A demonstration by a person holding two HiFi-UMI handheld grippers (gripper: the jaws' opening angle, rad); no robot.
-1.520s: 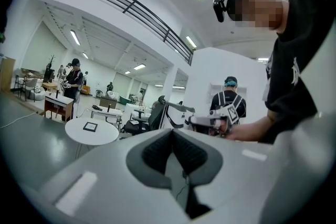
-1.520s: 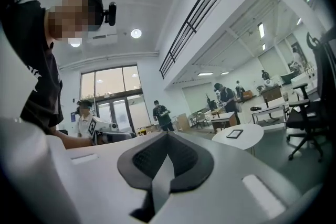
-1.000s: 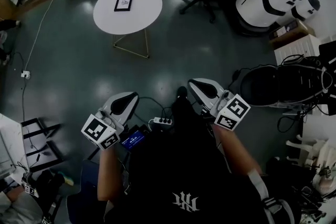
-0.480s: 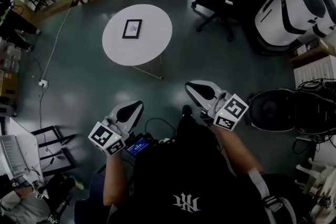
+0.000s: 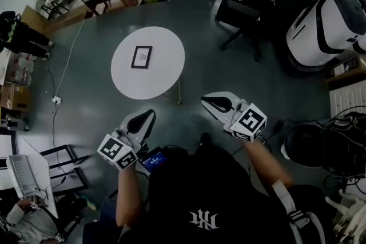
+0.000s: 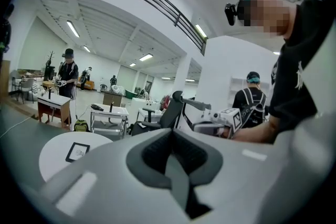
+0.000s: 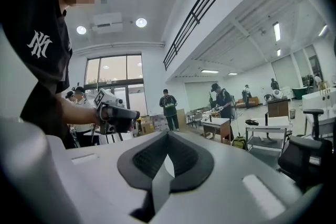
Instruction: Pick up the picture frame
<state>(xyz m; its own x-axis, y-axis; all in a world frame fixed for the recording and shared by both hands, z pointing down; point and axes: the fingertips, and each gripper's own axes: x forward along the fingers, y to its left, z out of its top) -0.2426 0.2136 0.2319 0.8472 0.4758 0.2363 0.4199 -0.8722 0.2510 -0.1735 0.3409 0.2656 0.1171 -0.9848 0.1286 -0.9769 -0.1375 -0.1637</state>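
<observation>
Lying flat on the round white table, at eleven o'clock from the left gripper and right gripper, well apart, the black picture frame looks light, stiff, perhaps glazed: pinch one border. Both pairs of jaws are together, empty.

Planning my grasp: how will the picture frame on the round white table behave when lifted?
The picture frame lies flat on the table, so there is probably little edge to pinch, and it may slide when nudged. It looks thin and rigid, likely light. Any glazing would be fragile.
</observation>
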